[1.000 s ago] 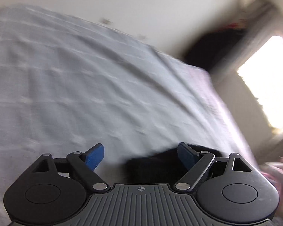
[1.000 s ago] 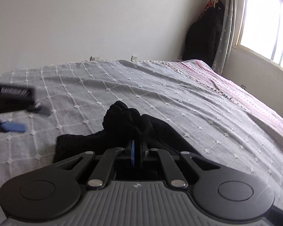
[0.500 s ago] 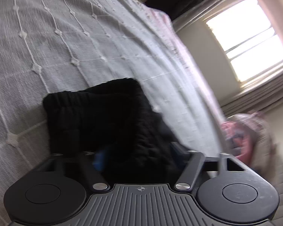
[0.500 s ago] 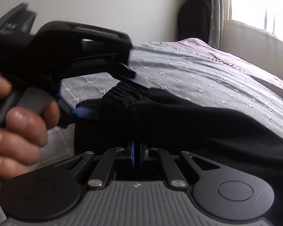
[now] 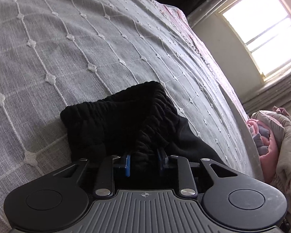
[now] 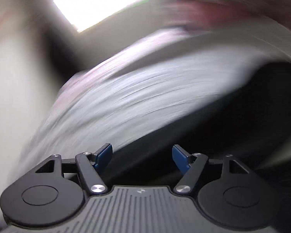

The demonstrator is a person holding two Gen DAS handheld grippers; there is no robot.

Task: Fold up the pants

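The black pants point(image 5: 126, 120) lay bunched on the grey bedspread point(image 5: 71, 44), which was crossed by a white stitched diamond pattern, and everything else sat in relation to that garment. Its gathered elastic waistband pointed away from the camera, up the bed, while the rest of the cloth ran back toward the left gripper point(image 5: 144, 162) and under it. The left gripper's jaws had just been closing, and its blue pads point(image 5: 127, 164) stood close together with a fold of the black fabric pinched between them, directly below the waistband in the left wrist view. Beyond the pants, past the far edge of the bedspread, a bright window point(image 5: 265, 31) showed, and to their right, off the side of the bed, a heap of pink and beige laundry point(image 5: 269, 145).

The right wrist view was heavily smeared by motion. The right gripper point(image 6: 141, 156) had just been opening; its jaws stood wide apart with nothing between the pads. A dark mass, apparently the pants point(image 6: 252, 126), lay ahead of it and to its right, against the blurred pale bedspread point(image 6: 135, 101), but not in its grasp.
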